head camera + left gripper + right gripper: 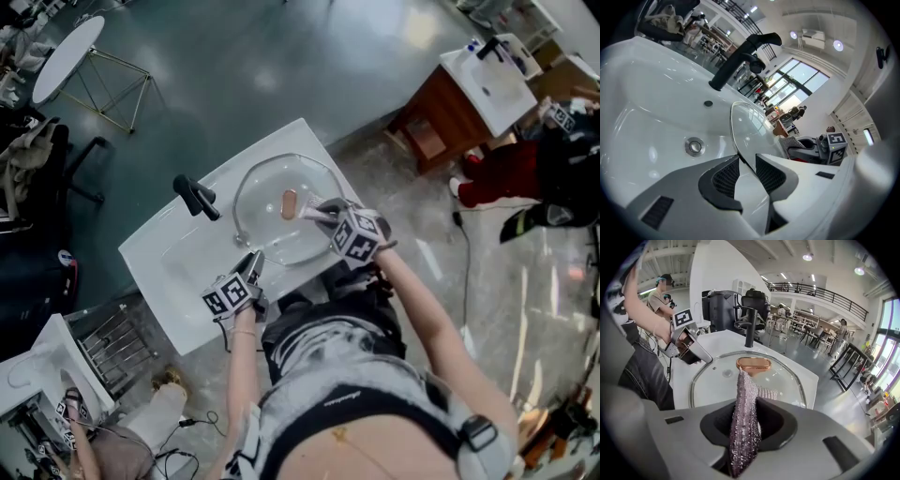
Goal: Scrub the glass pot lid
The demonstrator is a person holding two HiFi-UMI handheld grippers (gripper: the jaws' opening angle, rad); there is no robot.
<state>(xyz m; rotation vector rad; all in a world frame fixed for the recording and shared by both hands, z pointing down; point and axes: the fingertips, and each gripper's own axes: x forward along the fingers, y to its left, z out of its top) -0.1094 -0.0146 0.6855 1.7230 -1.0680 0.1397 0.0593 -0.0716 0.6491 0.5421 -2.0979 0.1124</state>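
Note:
The round glass pot lid [272, 225] with a copper handle [289, 203] lies tilted over the white sink [159, 267]. My left gripper [251, 267] is shut on the lid's near rim; in the left gripper view the rim [740, 136] runs edge-on between the jaws of that gripper [747, 165]. My right gripper [323, 217] is shut on a silvery scrub cloth [744, 418], and the cloth's tip rests on the glass [712, 383] close to the handle [753, 363]. From the right gripper view the left gripper [696, 352] clamps the lid's left edge.
A black faucet [195, 196] stands at the sink's back, left of the lid, and the drain [695, 146] lies in the basin below it. A second sink stand [469, 89] is at upper right, a wire rack [112, 352] at lower left. A person [658, 298] stands behind.

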